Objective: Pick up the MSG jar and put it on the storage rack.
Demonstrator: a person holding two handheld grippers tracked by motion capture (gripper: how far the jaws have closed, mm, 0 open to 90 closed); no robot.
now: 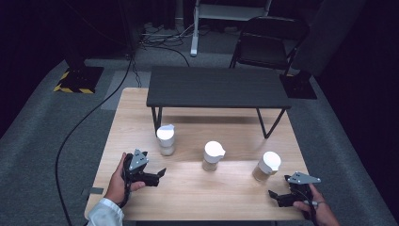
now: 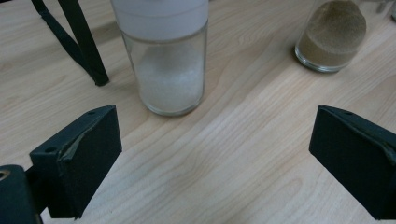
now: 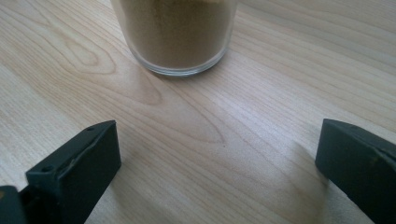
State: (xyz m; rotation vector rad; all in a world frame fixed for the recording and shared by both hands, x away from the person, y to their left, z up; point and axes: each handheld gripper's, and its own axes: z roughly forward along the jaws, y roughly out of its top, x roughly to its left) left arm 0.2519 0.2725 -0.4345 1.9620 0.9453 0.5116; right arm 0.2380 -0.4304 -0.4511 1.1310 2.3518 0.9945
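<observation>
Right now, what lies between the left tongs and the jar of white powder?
Bare wooden table, in the left gripper view, separates the left tongs from the white-powder jar.

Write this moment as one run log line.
left gripper: open, facing white jar | right gripper: open, facing brown jar | nothing held

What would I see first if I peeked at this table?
Three glass jars with white lids stand in a row across the wooden table: the left jar holds white grains, the middle jar and right jar hold brownish powder. The left gripper and right gripper rest open near the front corners, each facing its nearest jar. Behind the jars stands a small black bench.
</observation>
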